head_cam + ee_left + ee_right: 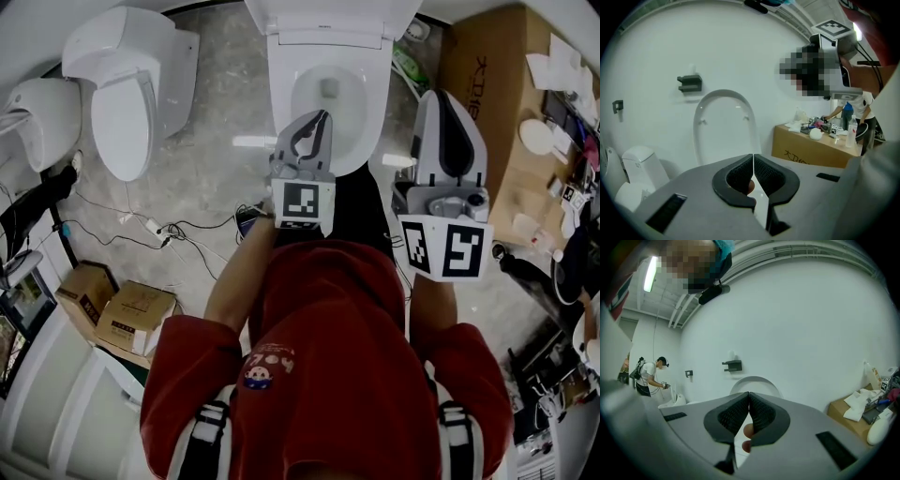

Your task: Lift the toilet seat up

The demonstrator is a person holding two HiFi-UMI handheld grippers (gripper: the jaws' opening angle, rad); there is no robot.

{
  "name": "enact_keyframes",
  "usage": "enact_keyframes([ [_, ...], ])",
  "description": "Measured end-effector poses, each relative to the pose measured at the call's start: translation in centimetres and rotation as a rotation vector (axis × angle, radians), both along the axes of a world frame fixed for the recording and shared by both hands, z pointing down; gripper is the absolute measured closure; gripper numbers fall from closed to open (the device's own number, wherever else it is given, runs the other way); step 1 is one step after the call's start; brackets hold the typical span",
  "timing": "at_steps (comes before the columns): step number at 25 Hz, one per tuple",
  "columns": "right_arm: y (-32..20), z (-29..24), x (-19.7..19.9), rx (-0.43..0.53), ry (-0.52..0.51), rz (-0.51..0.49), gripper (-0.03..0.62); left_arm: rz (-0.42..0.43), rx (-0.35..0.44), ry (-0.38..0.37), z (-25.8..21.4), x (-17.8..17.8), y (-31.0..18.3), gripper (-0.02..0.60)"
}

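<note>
The white toilet (pixel 281 84) stands at the top centre of the head view, with its bowl uncovered. Its seat and lid (pixel 724 123) stand upright against the white wall, and their rounded top (pixel 754 382) also shows in the right gripper view. My left gripper (pixel 319 116) hovers over the front rim of the bowl. Its jaws are shut with nothing between them, and its tip (pixel 753 157) points toward the raised seat. My right gripper (pixel 439 96) is to the right of the bowl, also shut and empty, with its tip (pixel 749 395) level toward the wall.
A second toilet (pixel 131 94) and another white fixture (pixel 37 117) stand at the left. Cables (pixel 141 225) and small cardboard boxes (pixel 122 314) lie on the floor. A large cluttered cardboard box (pixel 487 103) is close on the right. A black holder (pixel 690 83) hangs on the wall. A person (pixel 647 376) works far off.
</note>
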State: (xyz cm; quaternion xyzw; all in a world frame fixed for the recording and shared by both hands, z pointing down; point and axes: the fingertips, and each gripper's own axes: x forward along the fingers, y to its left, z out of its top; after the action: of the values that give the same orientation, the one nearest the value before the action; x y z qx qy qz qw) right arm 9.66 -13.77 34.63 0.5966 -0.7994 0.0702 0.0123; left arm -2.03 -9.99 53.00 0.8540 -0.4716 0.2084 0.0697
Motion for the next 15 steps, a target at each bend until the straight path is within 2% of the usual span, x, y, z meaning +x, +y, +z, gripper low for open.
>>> enact_keyframes([
  [5, -0.1, 1.4, 0.7, -0.027, -0.002, 0.005, 0.580, 0.031, -0.117, -0.058, 4.7, 0.5, 1.7, 0.569],
  [9, 0.0, 2.7, 1.0, -0.047, -0.009, 0.007, 0.580, 0.072, -0.151, -0.075, 7.5, 1.4, 2.8, 0.558],
  [15, 0.2, 4.5, 1.2, -0.074, -0.014, 0.002, 0.580, 0.152, -0.264, -0.146, 13.0, 2.4, 5.2, 0.540],
])
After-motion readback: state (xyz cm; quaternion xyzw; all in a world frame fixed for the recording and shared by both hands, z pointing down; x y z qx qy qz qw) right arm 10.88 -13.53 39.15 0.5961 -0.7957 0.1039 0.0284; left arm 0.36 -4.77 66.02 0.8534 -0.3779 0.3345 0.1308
